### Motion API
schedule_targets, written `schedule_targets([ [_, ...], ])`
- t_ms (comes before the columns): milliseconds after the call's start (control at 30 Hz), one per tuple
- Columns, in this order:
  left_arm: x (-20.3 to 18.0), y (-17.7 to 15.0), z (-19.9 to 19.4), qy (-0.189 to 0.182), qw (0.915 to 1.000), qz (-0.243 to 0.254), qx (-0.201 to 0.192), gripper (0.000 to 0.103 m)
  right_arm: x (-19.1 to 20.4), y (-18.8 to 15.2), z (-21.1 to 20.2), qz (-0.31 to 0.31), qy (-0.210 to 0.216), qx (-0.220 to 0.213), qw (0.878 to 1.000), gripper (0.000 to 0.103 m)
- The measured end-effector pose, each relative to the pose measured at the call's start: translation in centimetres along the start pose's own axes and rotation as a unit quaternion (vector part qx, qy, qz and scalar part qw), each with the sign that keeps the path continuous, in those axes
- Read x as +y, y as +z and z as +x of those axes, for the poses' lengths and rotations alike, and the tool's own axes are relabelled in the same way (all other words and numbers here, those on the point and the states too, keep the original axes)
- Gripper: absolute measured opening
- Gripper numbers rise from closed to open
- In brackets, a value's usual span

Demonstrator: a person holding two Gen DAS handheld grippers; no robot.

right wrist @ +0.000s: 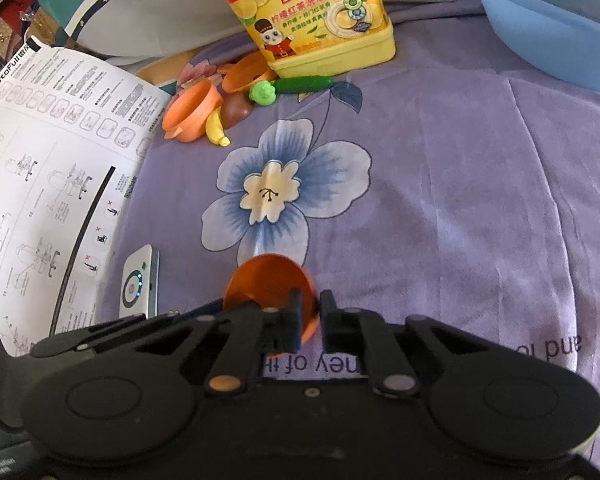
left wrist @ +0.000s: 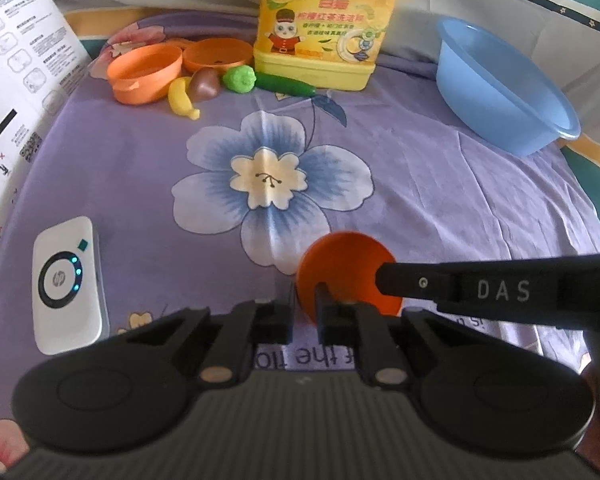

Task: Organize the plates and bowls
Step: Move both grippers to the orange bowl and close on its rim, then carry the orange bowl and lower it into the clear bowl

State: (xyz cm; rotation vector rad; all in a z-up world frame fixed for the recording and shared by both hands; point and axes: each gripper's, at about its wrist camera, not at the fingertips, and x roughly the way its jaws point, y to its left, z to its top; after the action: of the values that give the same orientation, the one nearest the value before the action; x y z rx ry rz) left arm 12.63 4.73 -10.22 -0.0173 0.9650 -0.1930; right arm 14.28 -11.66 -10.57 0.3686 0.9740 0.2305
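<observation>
Left gripper [left wrist: 304, 312]: fingers are pinching the rim of a small orange plate [left wrist: 346, 268], holding it on edge above the purple floral bedsheet [left wrist: 420, 184].
Right gripper [right wrist: 310, 312]: fingers are closing on the same plate's opposite rim.
White HP device [left wrist: 70, 284]: lying left of the plate.
Far items: an orange bowl [left wrist: 146, 70] and a second orange dish [left wrist: 218, 54] are sitting beside toy fruit, before the yellow detergent jug [left wrist: 320, 24].
Blue basin [left wrist: 500, 84]: resting far right.

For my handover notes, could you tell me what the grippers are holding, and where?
Both the left gripper and right gripper pinch the small orange bowl by its rim, on opposite sides.
</observation>
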Motion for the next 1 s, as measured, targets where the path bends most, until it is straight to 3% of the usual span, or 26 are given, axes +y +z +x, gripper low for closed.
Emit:
schedule_targets([
  [500,-2.2,-1.1,-3.4,-0.012,0.9997,0.012,-0.015,0.010,0.2,-1.6,-4.6,-0.013,-0.012,-0.025,1.000,0.009],
  [1000,-6.4,-4.1,-8.5,-0.035,0.9983,0.038,-0.028,0.010,-1.6,-6.4,-11.5,0.000,-0.013,-0.049,0.999,0.009],
])
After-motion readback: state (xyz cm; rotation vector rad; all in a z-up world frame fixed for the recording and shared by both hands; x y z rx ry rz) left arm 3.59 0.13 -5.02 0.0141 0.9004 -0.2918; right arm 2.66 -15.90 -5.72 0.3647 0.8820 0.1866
